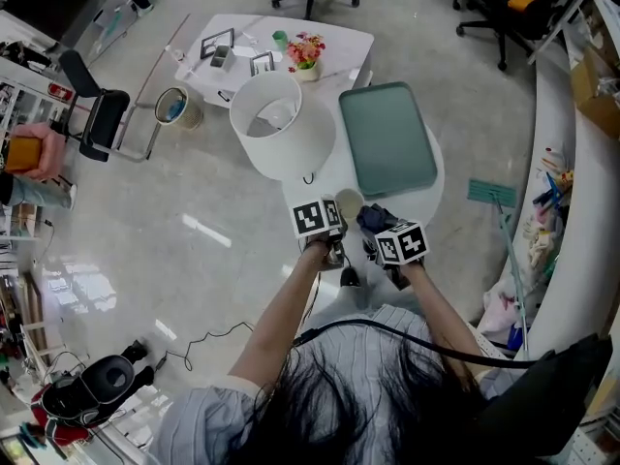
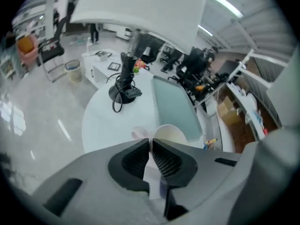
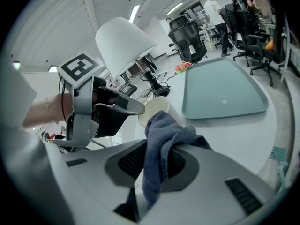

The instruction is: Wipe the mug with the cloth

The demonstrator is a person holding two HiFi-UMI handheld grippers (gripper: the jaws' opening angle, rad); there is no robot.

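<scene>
- We see the left gripper [image 2: 151,143] with its 2 jaws drawn nearly together on a thin white part of the mug [image 2: 168,134]. The mug's cream rim shows just beyond the jaw tips, at lower centre of the left gripper view.
- The right gripper [image 3: 161,146] is clamped on the dark blue cloth [image 3: 165,134], which bunches up above the jaws and hangs down between them.
- In the right gripper view the mug sits just past the cloth, near centre frame, with the left gripper reaching it from the left. We cannot tell whether cloth and mug touch.
- In the head view the 2 grippers meet at centre frame over the round white table [image 1: 421,204]. The cloth is just right of the mug, below the green tray [image 1: 387,139] and the white lamp shade [image 1: 281,124].
</scene>
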